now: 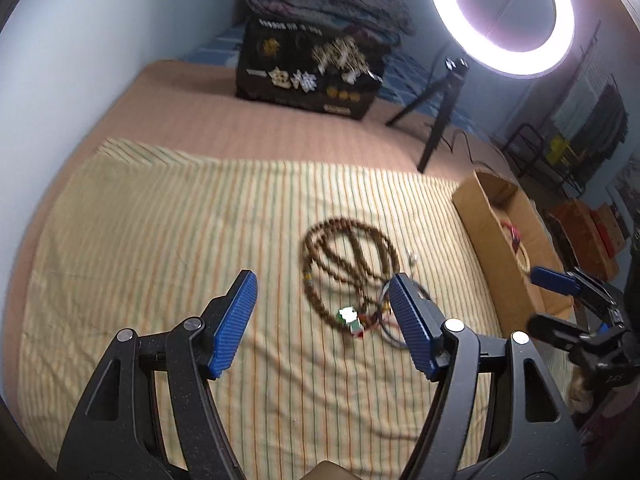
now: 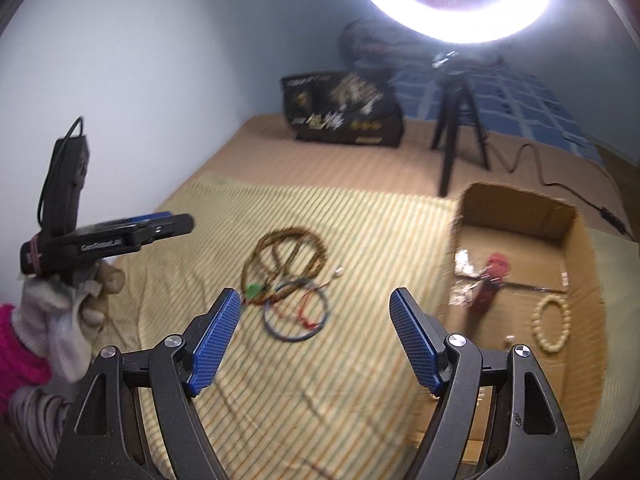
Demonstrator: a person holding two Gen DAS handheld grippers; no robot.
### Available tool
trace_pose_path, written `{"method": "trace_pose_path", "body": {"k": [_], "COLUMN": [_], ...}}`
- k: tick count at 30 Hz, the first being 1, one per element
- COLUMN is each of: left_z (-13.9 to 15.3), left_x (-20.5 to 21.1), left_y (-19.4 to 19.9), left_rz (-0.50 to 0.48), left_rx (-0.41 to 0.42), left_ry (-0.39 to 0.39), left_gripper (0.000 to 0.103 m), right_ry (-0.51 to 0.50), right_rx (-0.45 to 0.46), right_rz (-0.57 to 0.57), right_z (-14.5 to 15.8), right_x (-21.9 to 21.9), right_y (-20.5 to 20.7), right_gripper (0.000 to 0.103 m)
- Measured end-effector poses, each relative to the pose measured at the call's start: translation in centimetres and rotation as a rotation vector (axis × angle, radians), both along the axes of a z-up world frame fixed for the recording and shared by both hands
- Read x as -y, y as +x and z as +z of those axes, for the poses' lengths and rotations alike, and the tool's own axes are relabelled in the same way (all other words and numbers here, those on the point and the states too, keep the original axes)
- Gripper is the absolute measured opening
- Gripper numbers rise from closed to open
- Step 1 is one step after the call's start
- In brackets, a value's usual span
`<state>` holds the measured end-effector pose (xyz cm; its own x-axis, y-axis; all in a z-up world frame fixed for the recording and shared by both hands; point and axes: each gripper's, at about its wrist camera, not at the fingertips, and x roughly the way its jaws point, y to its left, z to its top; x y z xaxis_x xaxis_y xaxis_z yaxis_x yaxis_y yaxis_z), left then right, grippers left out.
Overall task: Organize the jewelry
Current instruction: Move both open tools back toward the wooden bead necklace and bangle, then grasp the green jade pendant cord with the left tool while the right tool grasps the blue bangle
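While both views are motion-blurred, the main layout reads clearly. Left tool [image 1: 322, 300]: jaws spread wide, nothing between the blue pads, hanging over the striped yellow cloth [image 1: 160, 240] at the lower centre of the left wrist frame. Right tool [image 2: 316, 318]: likewise released, pads apart and empty, lower centre of the right wrist frame. In that frame the left tool appears again at mid-left, held by a person's hand [image 2: 76, 300] in a pale glove, with a pink sleeve [image 2: 20, 352] at the lower left edge.

Just beyond the tool tips, at frame centre, the jewelry lies in a loose pile on the cloth: a long brown bead necklace [image 1: 348, 256] coiled in overlapping loops, a small green-and-white piece [image 1: 349, 316] at its near end, red threads, and a blue bangle [image 2: 296, 310] lying flat beside the coils, overlapping them slightly. A small white item [image 2: 339, 272] sits just right of the beads; too blurred to identify.

Right of the pile, an open cardboard box [image 2: 516, 208] rests on the bed. Inside it: a cream bead bracelet [image 2: 554, 322] lying flat, and a red item [image 2: 494, 276], blurred.

Farther back, upper centre: a black bag with gold print [image 1: 308, 68] on the tan sheet [image 1: 192, 96], folded blankets [image 1: 328, 0] behind it. Upper right: a lit ring light [image 1: 500, 20] on a black tripod [image 1: 436, 108].
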<state>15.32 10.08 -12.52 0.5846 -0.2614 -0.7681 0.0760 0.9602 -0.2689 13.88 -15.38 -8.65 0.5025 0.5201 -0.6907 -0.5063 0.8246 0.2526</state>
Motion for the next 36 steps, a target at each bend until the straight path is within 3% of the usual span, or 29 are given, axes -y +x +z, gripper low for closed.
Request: {"method": "trace_pose_path", "body": {"k": [2, 8, 18, 33, 36], "left_z": [-0.9, -3.2, -5.7, -7.0, -7.3], "left_x": [0.6, 2.9, 4.6, 5.7, 5.7], "left_y": [-0.3, -0.9, -0.7, 0.0, 0.2], "left_rz": [-0.044, -0.169, -0.259, -0.320, -0.322], "left_rx": [-0.003, 0.013, 0.020, 0.040, 0.041], "left_ry": [0.006, 0.052, 0.106, 0.177, 0.187], "left_gripper": [0.061, 0.050, 0.034, 0.032, 0.028], "right_ry": [-0.035, -0.088, -0.127, -0.200, -0.200], "right_rx": [-0.008, -0.037, -0.039, -0.016, -0.014], "right_rz": [0.025, 0.028, 0.070, 0.143, 0.141], "right_z": [-1.2, -4.6, -7.5, -9.7, -10.0], "right_x": [-1.4, -3.4, -5.2, -7.5, -7.5], "right_y": [-0.1, 0.5, 1.5, 1.8, 2.0], "right_gripper": [0.077, 0.077, 0.077, 0.079, 0.079]}}
